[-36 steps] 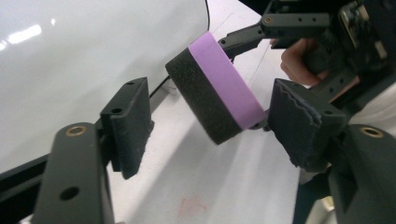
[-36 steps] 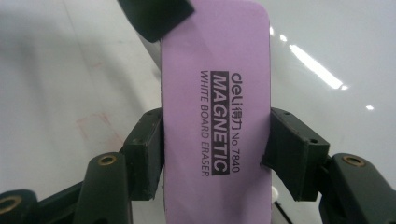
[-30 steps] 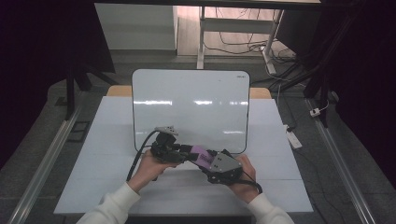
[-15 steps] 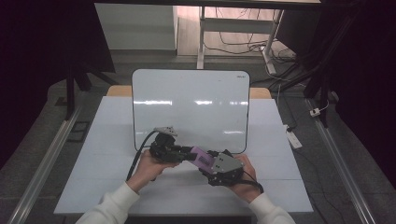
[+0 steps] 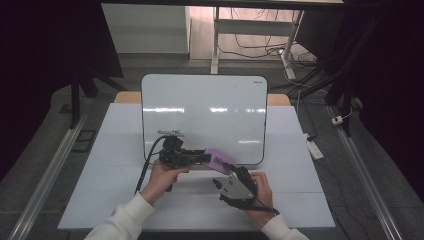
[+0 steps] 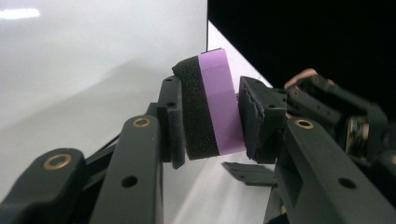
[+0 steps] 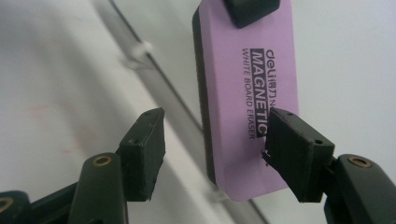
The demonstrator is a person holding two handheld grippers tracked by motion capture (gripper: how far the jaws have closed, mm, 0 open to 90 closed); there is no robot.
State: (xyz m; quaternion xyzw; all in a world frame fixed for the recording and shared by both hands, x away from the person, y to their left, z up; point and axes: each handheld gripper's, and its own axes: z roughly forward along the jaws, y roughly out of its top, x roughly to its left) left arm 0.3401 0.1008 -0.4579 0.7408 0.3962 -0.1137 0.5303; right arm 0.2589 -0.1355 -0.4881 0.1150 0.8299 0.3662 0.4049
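Over whiteboard (image 5: pixel 200 107) edge: left gripper (image 6: pixel 210 116) pinches purple eraser (image 6: pixel 217 109), jaws just clamped. Right gripper (image 7: pixel 212 154) spread w/ eraser end between jaws, just narrowing.

Purple whiteboard eraser (image 6: pixel 214 108), black felt

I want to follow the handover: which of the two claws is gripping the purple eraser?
The left claw: its pads press the eraser; the right claw stands open.
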